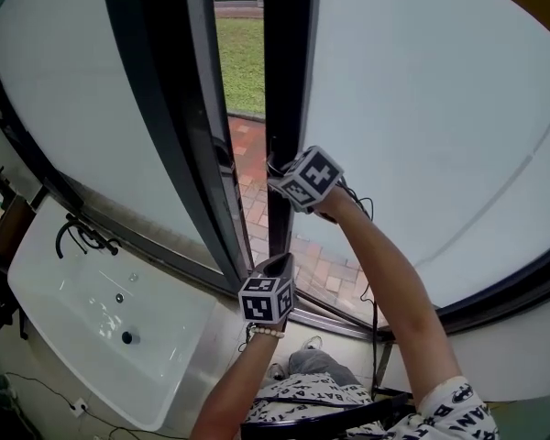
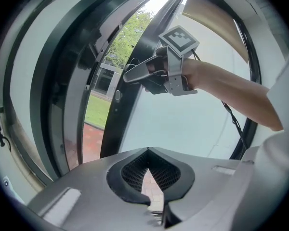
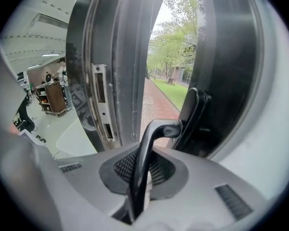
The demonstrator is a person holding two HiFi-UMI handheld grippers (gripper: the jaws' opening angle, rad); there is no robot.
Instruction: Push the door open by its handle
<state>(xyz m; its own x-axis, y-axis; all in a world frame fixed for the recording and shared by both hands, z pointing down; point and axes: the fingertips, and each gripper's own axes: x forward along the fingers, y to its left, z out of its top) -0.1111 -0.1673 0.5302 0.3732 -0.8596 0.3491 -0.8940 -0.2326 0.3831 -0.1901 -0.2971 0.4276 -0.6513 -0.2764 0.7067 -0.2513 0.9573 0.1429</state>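
The door [image 1: 422, 108] is a frosted glass leaf in a black frame, standing ajar with a narrow gap to the outside. Its black lever handle [image 3: 149, 148] runs between the jaws of my right gripper [image 3: 140, 170], which is shut on it. In the head view that right gripper [image 1: 277, 168] sits against the door's edge at handle height, and the handle itself is hidden behind it. My left gripper [image 1: 277, 266] hangs lower, near the door's foot, shut with nothing in it. The left gripper view looks past its closed left gripper [image 2: 151, 174] up at the right gripper [image 2: 137, 73].
The fixed black door frame [image 1: 165, 126] with its strike plate [image 3: 100, 102] stands left of the gap. A white basin [image 1: 37, 291] with a black tap [image 1: 78, 235] lies at lower left. Brick paving [image 1: 252, 186] and grass [image 1: 243, 53] show outside. A cable [image 1: 376, 328] hangs below my right arm.
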